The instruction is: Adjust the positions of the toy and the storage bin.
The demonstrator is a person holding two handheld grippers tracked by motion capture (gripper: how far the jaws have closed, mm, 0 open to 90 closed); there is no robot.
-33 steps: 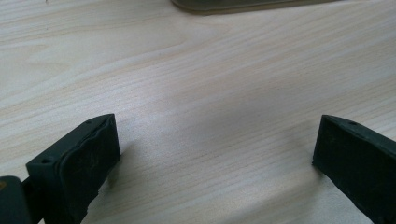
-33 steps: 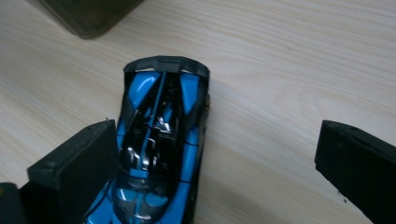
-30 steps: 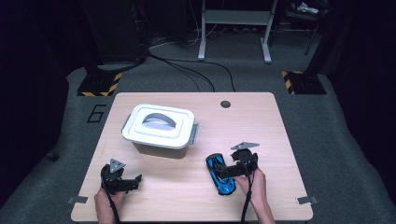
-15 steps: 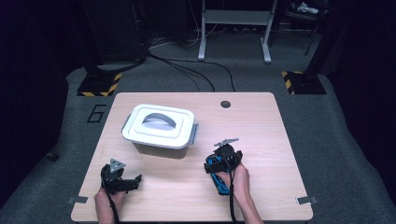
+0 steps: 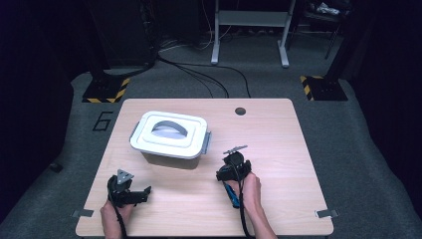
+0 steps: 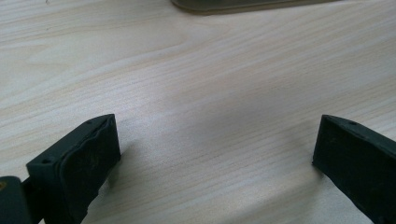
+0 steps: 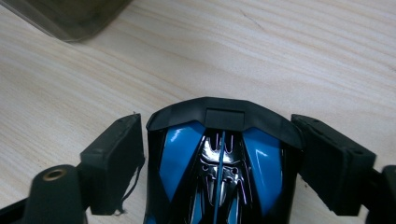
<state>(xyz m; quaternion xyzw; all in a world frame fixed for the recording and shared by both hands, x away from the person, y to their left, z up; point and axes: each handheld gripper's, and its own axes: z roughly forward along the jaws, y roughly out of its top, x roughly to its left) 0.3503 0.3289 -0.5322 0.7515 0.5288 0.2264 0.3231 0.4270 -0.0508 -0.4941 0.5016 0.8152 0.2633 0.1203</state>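
A blue and black toy car lies on the wooden table; its blue tail pokes out under the person's right hand. My right gripper sits over the car, a black jaw tight against each side, shut on it. At the near left, my left gripper rests low on the table, held by the left hand. Its jaws stand wide apart, open, with bare wood between them.
A white lidded container with a grey handle stands at the table's middle left, just beyond both grippers; its edge and corner show. A round cable hole sits near the far edge.
My right gripper moved left from beside the car to over it, and its jaws now hug the car's sides. The left gripper has stayed put.
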